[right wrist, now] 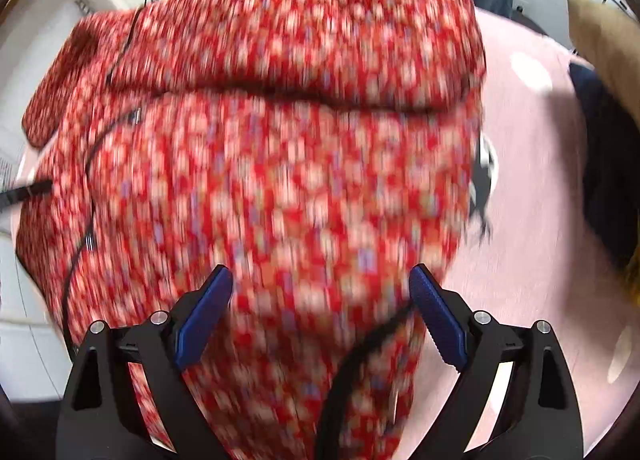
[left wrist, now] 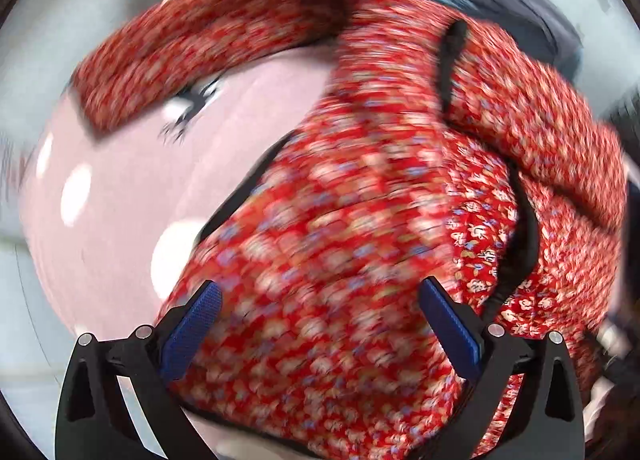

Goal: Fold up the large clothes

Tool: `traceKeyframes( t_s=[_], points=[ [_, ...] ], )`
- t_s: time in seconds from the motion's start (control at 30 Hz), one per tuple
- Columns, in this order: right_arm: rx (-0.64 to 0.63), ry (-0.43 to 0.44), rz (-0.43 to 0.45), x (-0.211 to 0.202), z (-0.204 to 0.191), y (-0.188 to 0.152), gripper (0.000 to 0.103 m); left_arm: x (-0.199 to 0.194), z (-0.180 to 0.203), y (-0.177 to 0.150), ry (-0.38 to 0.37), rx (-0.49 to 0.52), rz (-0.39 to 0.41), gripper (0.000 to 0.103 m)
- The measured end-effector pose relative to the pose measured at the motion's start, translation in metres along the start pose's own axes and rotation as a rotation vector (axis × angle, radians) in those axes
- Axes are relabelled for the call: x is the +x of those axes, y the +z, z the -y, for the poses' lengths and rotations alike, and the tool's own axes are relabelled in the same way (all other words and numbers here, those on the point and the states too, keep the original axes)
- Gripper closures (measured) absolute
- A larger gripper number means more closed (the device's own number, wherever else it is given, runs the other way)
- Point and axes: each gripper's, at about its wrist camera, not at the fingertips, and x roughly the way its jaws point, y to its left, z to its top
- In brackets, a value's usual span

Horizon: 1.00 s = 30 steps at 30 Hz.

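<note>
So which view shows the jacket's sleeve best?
The left wrist view: the red floral jacket's sleeve stretches whole across the pink table. The right wrist view shows only its blurred end at the left edge.

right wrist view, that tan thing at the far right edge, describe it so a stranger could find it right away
Start at the pink table that the red floral garment lies on, and follow its right edge toward the top corner of the right wrist view. There a tan cloth sits above a dark navy one. It is the only plain tan item there; motion blur hides finer detail.
</note>
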Motion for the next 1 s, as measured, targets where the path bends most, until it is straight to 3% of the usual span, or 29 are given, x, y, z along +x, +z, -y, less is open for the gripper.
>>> traceKeyframes(
  t_s=[0.07,0.2,0.5,0.57,0.77,0.83,0.87,0.9,0.97,1.0],
  points=[
    [0.015,0.016,-0.033,0.003,0.004,-0.018,0.014,-0.003,-0.016,-0.004,0.049,-0.037,-0.012,0.006],
    [0.056,0.046,-0.042,-0.004,0.011,-0.040,0.013,-0.013,-0.049,-0.011,0.016,-0.090,-0.013,0.006],
    [0.190,0.139,-0.093,-0.023,0.049,-0.079,0.013,0.008,-0.083,0.014,-0.054,0.070,-0.054,0.006],
    [0.243,0.156,-0.115,-0.028,0.061,-0.095,0.013,0.022,-0.085,0.020,-0.088,0.116,-0.082,0.006],
    [0.390,0.241,-0.191,-0.032,0.080,-0.127,0.013,0.079,-0.089,0.029,-0.354,0.116,-0.231,0.007],
    [0.428,0.247,-0.201,-0.031,0.073,-0.135,0.015,0.086,-0.086,0.030,-0.351,0.139,-0.220,0.006],
    [0.438,0.224,-0.199,-0.034,0.069,-0.139,0.027,0.086,-0.082,0.031,-0.352,0.172,-0.214,0.010],
    [0.443,0.195,-0.198,-0.035,0.064,-0.141,0.035,0.082,-0.078,0.031,-0.357,0.214,-0.207,0.034],
    [0.458,0.177,-0.193,-0.041,0.053,-0.143,0.065,0.068,-0.070,0.034,-0.405,0.299,-0.211,0.058],
    [0.462,0.154,-0.184,-0.048,0.048,-0.143,0.071,0.062,-0.069,0.034,-0.424,0.316,-0.211,0.067]
  ],
)
